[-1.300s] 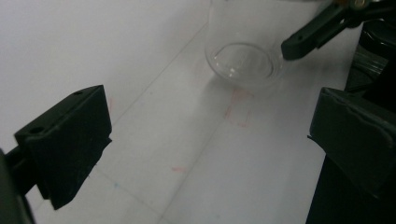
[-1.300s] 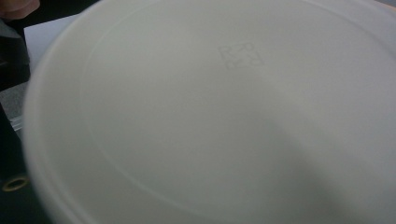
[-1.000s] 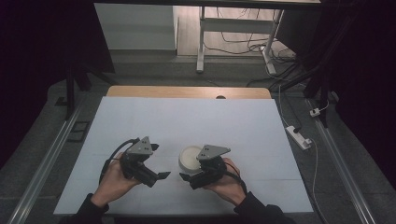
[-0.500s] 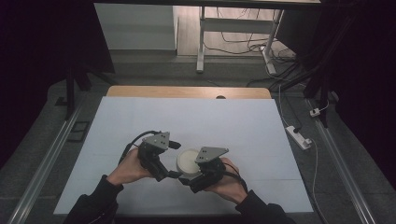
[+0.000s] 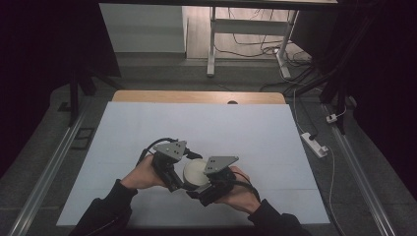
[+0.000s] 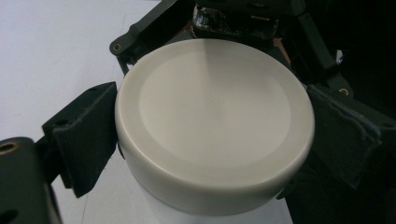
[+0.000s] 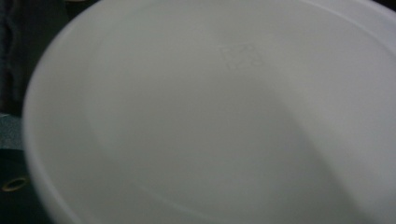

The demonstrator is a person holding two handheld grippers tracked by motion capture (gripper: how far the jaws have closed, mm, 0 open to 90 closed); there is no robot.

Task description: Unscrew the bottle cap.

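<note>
Claws are being held together at the near middle of the table point(image 5: 147, 128), with a round cream-white jar point(image 5: 195, 173) between them. The left claw point(image 5: 181, 173) is being brought in from the jar's left; in the left gripper view its two black jaws are standing wide apart, one on each side of the jar's lid point(image 6: 212, 121), close against the rim, though it cannot be told whether they are pressing on it. The right claw point(image 5: 204, 189) is being held against the jar from the right and near side. In the right gripper view the jar's pale surface point(image 7: 224, 116) is being seen blurred and very close, and the jaws are being hidden by it, so the opening of this claw cannot be told. Both claws are being gripped by a person's hands, dark sleeves entering from the near edge. The white sheet covering the table is being left bare around the jar.
</note>
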